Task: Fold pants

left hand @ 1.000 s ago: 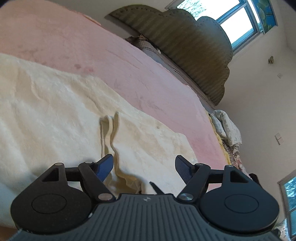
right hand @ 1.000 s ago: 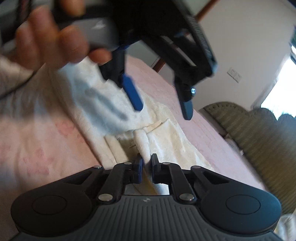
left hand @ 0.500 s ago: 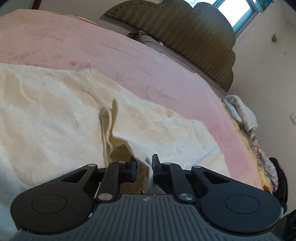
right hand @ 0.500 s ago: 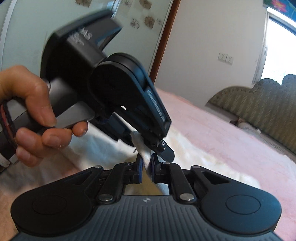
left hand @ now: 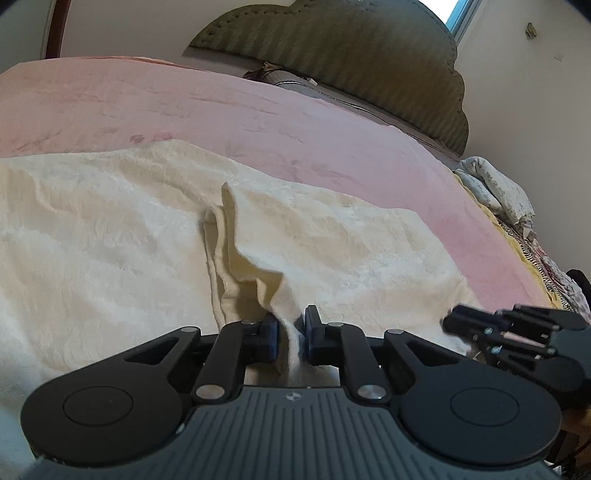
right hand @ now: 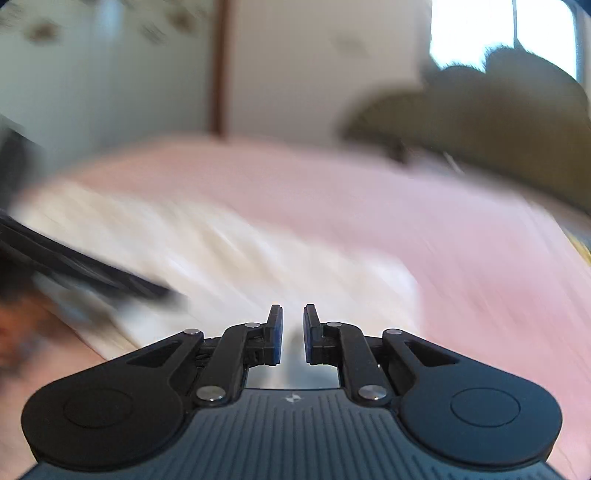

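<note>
Cream fleecy pants (left hand: 110, 236) lie spread on a pink bed cover (left hand: 258, 110). My left gripper (left hand: 291, 332) is shut on a raised fold of the pants near their edge. The right gripper shows at the lower right of the left wrist view (left hand: 454, 325), beside the cloth's edge. In the blurred right wrist view the right gripper (right hand: 293, 332) has its jaws nearly together over the pants (right hand: 221, 251); whether cloth sits between them is unclear. A dark blurred shape, seemingly the left gripper (right hand: 92, 269), is at its left.
A green padded headboard (left hand: 351, 51) stands at the far end of the bed. A crumpled patterned quilt (left hand: 498, 192) lies at the right edge. A bright window (right hand: 480, 33) and a door frame (right hand: 218, 66) are behind.
My left gripper closed on the fold of the pants and stays shut on it. My right gripper swung away to the right of the left one, with heavy motion blur now.
</note>
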`<state>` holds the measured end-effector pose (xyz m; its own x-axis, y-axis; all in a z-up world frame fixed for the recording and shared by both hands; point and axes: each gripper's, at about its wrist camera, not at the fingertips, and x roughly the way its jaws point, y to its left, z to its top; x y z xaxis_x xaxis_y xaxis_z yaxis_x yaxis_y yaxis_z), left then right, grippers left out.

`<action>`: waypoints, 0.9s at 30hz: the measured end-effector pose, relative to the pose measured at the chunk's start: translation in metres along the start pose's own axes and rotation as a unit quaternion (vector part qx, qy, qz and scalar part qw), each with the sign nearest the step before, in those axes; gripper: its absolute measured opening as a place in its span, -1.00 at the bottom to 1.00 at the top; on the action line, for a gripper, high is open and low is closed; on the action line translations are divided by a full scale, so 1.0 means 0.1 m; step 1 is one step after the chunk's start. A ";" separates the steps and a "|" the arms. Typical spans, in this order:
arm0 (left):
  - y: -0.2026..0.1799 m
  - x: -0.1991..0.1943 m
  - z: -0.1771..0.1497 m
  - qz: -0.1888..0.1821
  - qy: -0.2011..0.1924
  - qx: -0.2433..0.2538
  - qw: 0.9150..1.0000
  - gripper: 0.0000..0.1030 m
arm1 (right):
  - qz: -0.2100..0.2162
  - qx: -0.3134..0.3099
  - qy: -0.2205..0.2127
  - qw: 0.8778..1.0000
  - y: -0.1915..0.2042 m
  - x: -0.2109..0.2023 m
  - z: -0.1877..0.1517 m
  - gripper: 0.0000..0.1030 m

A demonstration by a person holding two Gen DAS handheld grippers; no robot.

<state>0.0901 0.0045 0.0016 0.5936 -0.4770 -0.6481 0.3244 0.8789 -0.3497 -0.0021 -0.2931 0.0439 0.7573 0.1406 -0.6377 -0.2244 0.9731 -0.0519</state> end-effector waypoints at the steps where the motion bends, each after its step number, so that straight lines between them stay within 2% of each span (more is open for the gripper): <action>1: 0.01 0.00 -0.01 -0.001 0.000 0.001 1.000 -0.64 | -0.017 -0.010 0.031 0.999 -0.06 0.08 -0.10 -0.79; 2: 0.01 0.00 -0.01 0.000 -0.001 0.002 1.000 -0.64 | -0.019 -0.017 0.037 0.999 -0.10 0.08 -0.20 -0.79; 3: 0.00 0.01 -0.01 0.001 -0.001 0.004 1.000 -0.64 | -0.011 -0.006 0.024 1.000 -0.14 0.03 -0.25 -0.79; 5: -0.03 0.01 0.00 0.007 -0.002 0.010 1.000 -0.64 | 0.000 0.025 0.028 0.999 -0.22 -0.03 -0.25 -0.79; 8: -0.06 0.01 -0.01 0.012 -0.002 0.020 1.000 -0.64 | -0.026 0.028 0.007 0.999 -0.21 -0.07 -0.13 -0.77; 11: -0.05 0.00 0.00 0.010 -0.001 0.018 1.000 -0.54 | -0.026 0.038 -0.015 0.999 -0.27 -0.16 -0.10 -0.77; 13: -0.06 0.00 -0.01 0.009 -0.002 0.020 1.000 -0.55 | -0.034 0.032 0.007 0.999 -0.32 -0.10 -0.13 -0.78; 14: -0.07 0.00 -0.01 0.011 -0.002 0.023 1.000 -0.55 | -0.040 0.014 0.036 0.998 -0.32 0.01 -0.20 -0.78; 15: -0.07 0.00 -0.01 0.013 -0.003 0.027 1.000 -0.55 | -0.045 -0.004 0.040 0.998 -0.31 0.04 -0.27 -0.77; 16: -0.08 -0.01 -0.01 0.015 -0.002 0.027 1.000 -0.54 | -0.047 -0.001 0.031 0.998 -0.31 0.01 -0.29 -0.77; 17: -0.08 -0.03 0.00 0.014 -0.001 0.024 1.000 -0.44 | -0.047 0.015 0.032 0.998 -0.33 -0.02 -0.27 -0.76; 19: -0.09 -0.09 0.05 0.016 -0.008 0.015 1.000 -0.46 | -0.048 0.030 0.004 0.998 -0.32 -0.12 -0.19 -0.76; 23: -0.16 -0.25 0.23 0.039 -0.055 0.036 0.997 -0.46 | -0.011 0.034 -0.031 0.999 -0.23 -0.11 0.03 -0.76; 25: -0.20 -0.26 0.37 0.026 -0.063 0.044 0.997 -0.44 | -0.003 0.025 -0.032 0.999 -0.15 0.02 0.13 -0.75; 27: -0.24 -0.14 0.50 0.006 -0.053 0.057 0.997 -0.27 | 0.012 0.027 -0.021 0.999 -0.07 0.22 0.20 -0.75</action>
<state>0.1113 -0.0106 0.0530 0.6711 -0.4687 -0.5744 0.3937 0.8818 -0.2595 0.0283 -0.2936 0.0454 0.7777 0.1710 -0.6049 -0.2109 0.9775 0.0053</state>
